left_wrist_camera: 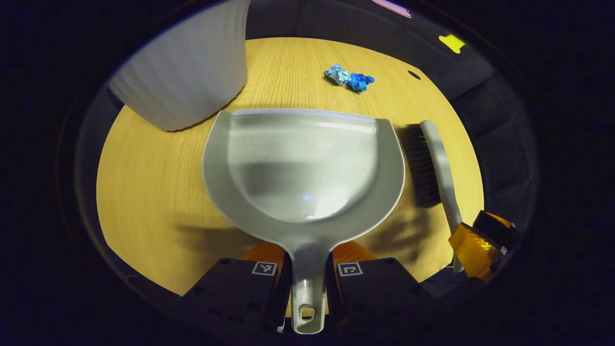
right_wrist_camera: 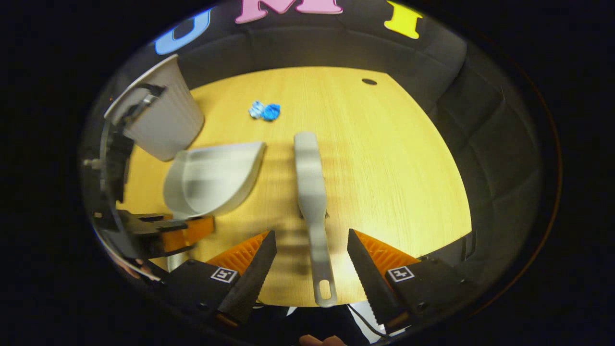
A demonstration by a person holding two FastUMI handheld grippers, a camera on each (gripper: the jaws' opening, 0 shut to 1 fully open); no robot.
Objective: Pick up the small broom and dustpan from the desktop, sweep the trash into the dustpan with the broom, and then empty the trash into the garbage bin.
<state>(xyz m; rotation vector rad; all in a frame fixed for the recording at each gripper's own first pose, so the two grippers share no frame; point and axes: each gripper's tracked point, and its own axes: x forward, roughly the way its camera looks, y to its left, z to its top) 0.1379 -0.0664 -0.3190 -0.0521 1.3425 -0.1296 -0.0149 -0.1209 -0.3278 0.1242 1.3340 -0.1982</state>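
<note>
**Gripping the dustpan, straddling the broom**

Clamping the smooth grey plastic dustpan [left_wrist_camera: 302, 163] by its narrow handle, the left gripper [left_wrist_camera: 307, 274] presses both fingers against it on the wood-grain desktop [left_wrist_camera: 153, 192]. The right gripper [right_wrist_camera: 312, 262] stands apart around the slim broom [right_wrist_camera: 312, 192] handle, not touching. Crumpled blue trash [left_wrist_camera: 349, 78] lies beyond; the ribbed white garbage bin [left_wrist_camera: 187, 67] stands far left.

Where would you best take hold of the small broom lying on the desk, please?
Probably the broom's thin handle, which narrows toward its near end and points back at the right gripper. That gripper's open fingers already straddle it, so closing in from the near end looks easiest, clear of the bristles.
</note>
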